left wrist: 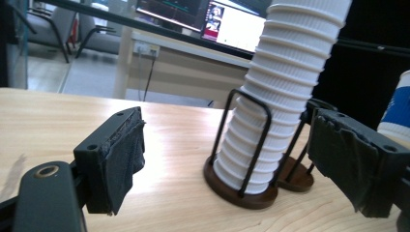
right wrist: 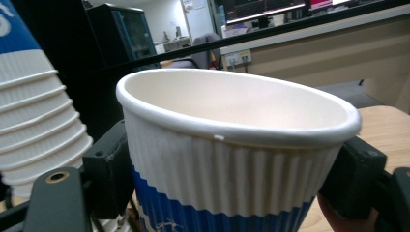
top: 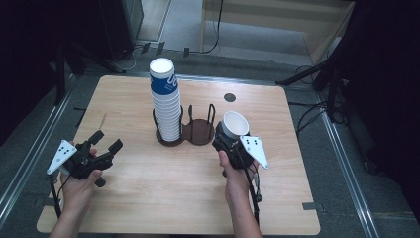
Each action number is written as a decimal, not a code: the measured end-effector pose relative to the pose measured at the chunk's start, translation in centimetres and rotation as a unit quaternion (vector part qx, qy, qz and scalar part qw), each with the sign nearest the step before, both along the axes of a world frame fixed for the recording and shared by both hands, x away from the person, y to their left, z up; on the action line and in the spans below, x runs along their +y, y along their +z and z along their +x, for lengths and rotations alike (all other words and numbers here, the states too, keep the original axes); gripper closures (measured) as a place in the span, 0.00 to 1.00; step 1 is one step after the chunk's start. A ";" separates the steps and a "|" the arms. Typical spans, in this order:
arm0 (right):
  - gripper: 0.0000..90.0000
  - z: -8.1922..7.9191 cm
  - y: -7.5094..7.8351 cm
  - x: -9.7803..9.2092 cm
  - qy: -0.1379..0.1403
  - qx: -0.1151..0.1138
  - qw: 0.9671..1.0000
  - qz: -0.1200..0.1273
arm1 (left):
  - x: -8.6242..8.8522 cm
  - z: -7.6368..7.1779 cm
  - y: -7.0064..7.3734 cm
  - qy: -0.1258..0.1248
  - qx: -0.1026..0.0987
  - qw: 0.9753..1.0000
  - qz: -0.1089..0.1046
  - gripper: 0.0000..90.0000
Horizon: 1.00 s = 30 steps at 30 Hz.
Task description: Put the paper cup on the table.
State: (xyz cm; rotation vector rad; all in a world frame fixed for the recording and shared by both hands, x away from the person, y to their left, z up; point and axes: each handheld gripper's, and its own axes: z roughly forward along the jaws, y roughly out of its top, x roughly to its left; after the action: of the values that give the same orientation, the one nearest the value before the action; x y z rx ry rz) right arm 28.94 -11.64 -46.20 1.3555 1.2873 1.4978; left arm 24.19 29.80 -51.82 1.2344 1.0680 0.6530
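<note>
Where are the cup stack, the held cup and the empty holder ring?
cup stack (top: pixel 166 106), high view, ribbed side.
held cup (right wrist: pixel 227 159), right gripper view, ribbed wall.
empty holder ring (top: pixel 199 132), high view, brown base.

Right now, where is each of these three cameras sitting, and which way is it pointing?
High view: above the person's side, looking down on the table; both forearms and grippers show.
Left gripper view: rides the left gripper, facing the cup stack between its open jaws.
Right gripper view: rides the right gripper, close on the held cup.
All three share the stack.
</note>
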 end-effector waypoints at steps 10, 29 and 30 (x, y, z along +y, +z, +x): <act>0.22 1.5 -0.3 -0.9 -0.025 -0.022 0.999 -0.039 | 2.2 -0.2 -1.7 0.054 0.005 0.998 0.037 0.17; 0.21 4.7 -2.5 -2.3 -0.048 0.002 0.996 -0.070 | 3.9 -0.1 -3.7 0.096 0.044 0.994 0.025 0.18; 0.21 4.8 -2.7 -2.3 -0.049 0.003 0.996 -0.073 | 3.9 -0.1 -3.7 0.096 0.043 0.994 0.027 0.18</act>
State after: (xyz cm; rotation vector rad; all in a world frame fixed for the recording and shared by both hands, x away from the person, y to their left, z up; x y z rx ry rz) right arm 33.79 -13.95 -48.86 1.3095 1.2904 1.3077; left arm 24.09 33.73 -55.54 1.2235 1.2589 0.7857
